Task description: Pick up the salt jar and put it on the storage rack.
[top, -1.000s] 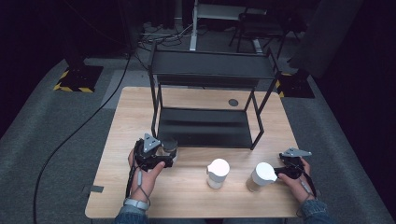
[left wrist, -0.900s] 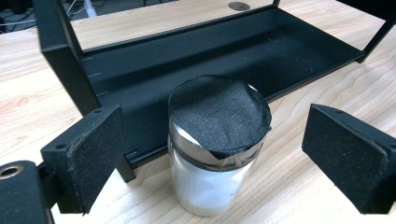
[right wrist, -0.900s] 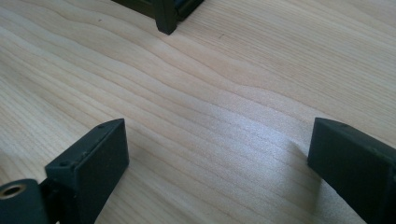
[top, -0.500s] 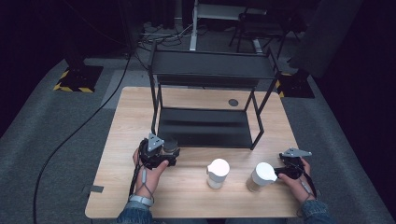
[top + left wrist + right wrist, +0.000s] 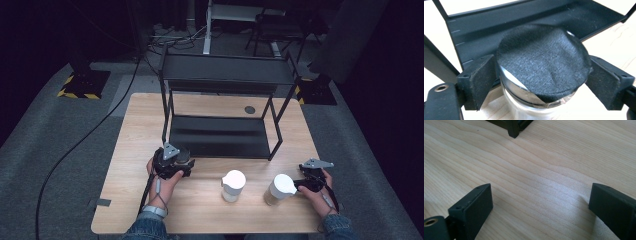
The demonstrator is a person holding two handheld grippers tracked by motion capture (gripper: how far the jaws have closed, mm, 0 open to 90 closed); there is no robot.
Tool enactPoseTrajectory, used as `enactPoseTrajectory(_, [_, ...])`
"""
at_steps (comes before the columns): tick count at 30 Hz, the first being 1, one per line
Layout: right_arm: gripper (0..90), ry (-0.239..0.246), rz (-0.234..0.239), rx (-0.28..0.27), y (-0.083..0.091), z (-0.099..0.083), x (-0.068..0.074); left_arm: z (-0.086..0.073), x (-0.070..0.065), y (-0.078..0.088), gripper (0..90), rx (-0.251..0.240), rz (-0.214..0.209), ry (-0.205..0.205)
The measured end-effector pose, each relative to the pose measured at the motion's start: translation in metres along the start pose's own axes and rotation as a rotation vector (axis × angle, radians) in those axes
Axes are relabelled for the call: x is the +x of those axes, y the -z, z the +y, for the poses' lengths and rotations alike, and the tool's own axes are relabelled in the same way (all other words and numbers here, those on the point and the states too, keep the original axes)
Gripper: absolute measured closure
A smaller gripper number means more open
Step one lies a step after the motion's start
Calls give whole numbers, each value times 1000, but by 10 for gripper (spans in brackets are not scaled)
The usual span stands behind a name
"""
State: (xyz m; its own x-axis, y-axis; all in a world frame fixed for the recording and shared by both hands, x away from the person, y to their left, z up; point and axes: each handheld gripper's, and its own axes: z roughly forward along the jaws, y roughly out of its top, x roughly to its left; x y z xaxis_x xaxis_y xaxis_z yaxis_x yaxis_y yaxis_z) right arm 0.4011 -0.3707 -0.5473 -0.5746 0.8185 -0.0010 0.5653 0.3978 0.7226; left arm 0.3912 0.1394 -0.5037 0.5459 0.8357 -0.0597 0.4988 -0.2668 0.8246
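The left claw (image 5: 541,82) has a glass jar (image 5: 536,105) right between its two black jaws. The jar stands upright on the worktop (image 5: 130,200), so its long way runs straight up and down. A round black felt pad (image 5: 541,62) lies on its top like a lid and faces up, tipped a little. The jaws have just been closing in on the jar. The pads sit close against its sides, but I cannot tell if they press on it yet. In the high view the left claw (image 5: 172,162) is near the front left leg of the black metal rack (image 5: 225,75).

The right claw (image 5: 541,202) is wide, with bare wood between its jaws. In the high view the right claw (image 5: 310,180) sits just beside a cup.

Count them: two claws, one for each hand. Two white-lidded cups stand on the worktop, the left cup (image 5: 233,185) and the right cup (image 5: 280,189), set a little apart. One jar. One rack with two shelves.
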Motion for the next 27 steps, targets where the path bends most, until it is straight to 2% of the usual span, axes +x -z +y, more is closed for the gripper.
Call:
enactPoseTrajectory(3, [52, 0, 0, 0, 0, 0, 0, -2, 0, -3, 156, 12, 9, -16])
enactPoseTrajectory(8, [52, -1, 0, 0, 0, 0, 0, -4, 0, -4, 244, 7, 34, -30])
enactPoseTrajectory(11, [52, 0, 0, 0, 0, 0, 0, -5, -2, -3, 309, 2, 34, -45])
enactPoseTrajectory(17, [52, 0, 0, 0, 0, 0, 0, -7, -2, -3, 311, -20, 41, -29])
enactPoseTrajectory(20, [52, -1, 0, 0, 0, 0, 0, -6, -2, -2, 312, -9, 41, -28])
enactPoseTrajectory(22, [52, -1, 0, 0, 0, 0, 0, -5, -1, -2, 312, -9, 31, -2])
enactPoseTrajectory(27, [52, 0, 0, 0, 0, 0, 0, 5, 0, 3, 312, -11, 36, -11])
